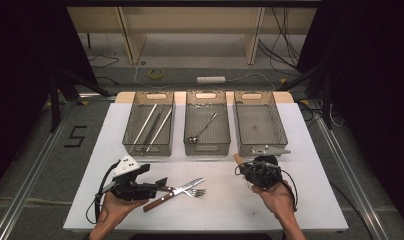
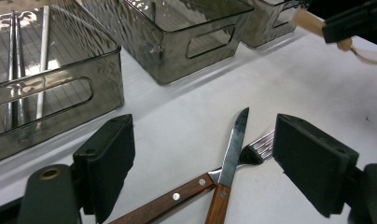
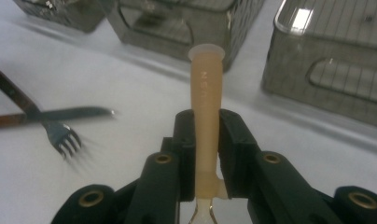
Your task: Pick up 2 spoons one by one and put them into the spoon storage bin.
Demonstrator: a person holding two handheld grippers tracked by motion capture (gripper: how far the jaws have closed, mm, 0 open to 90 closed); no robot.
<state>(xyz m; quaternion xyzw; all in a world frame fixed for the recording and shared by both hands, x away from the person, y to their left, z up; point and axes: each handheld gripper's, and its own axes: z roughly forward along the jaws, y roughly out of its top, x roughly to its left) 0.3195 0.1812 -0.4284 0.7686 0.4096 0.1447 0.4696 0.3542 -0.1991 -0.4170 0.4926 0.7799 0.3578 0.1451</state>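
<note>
1. Grip: right hand-held gripper (image 3: pixel 206 140) is clamped on a beige-handled utensil (image 3: pixel 205 93), handle sticking out fwd between the jaws, metal end toward the hand; likely a peeler. In the high view it sits just in front of the rt bin (image 1: pixel 257 125), prob. its destination.
2. Left hand-held gripper (image 2: pixel 203 163) has jaws wide apart w/ nothing between the pads, poised over the crossed knife (image 2: pixel 233 144) & fork (image 2: pixel 256 149) on the tabletop (image 1: pixel 225 200).
3. Bins: left bin (image 1: pixel 149 125) holds long rods, mid bin (image 1: pixel 206 125) a spoon; sorted by type, I judge.
</note>
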